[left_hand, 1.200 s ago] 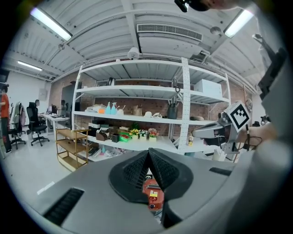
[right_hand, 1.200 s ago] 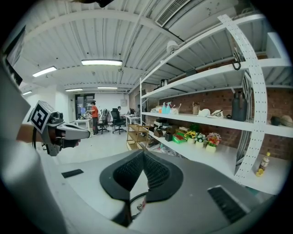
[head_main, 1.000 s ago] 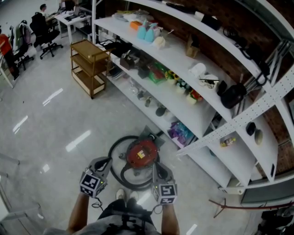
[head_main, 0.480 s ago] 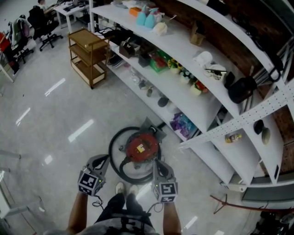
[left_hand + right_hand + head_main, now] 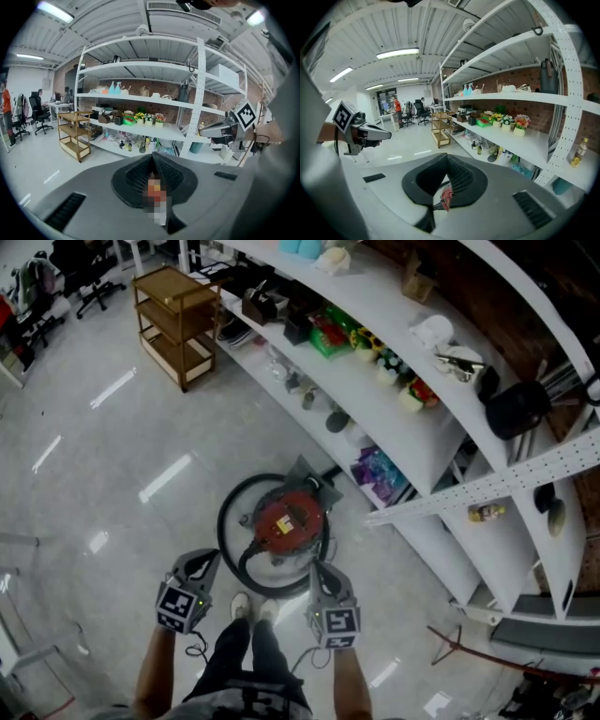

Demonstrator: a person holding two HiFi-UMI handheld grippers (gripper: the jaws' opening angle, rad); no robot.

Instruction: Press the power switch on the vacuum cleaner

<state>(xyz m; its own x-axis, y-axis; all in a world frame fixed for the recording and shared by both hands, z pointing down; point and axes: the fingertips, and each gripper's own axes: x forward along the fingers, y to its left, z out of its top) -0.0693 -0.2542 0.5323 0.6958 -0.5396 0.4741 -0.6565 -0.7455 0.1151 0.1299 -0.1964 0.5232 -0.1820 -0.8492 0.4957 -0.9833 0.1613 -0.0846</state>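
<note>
A wooden trolley [image 5: 176, 315] stands on the glossy floor [image 5: 84, 474] at the upper left of the head view. At lower centre-left, the left gripper [image 5: 204, 562] is held out in front of the person, its jaws pressed together with nothing between them. Just right of it, in the middle of the frame, the red vacuum cleaner [image 5: 287, 521] sits on the floor, ringed by its black hose [image 5: 225, 521]. It lies close in front of the person's shoes [image 5: 251, 608] and near the foot of the shelving. The right gripper [image 5: 323, 570] appears just below the vacuum's right side in the frame, its jaws likewise closed and empty. In the right gripper view, a sliver of the red body shows beneath the meeting jaws. White shelving [image 5: 394, 418], loaded with small goods, runs diagonally across the upper right.
</note>
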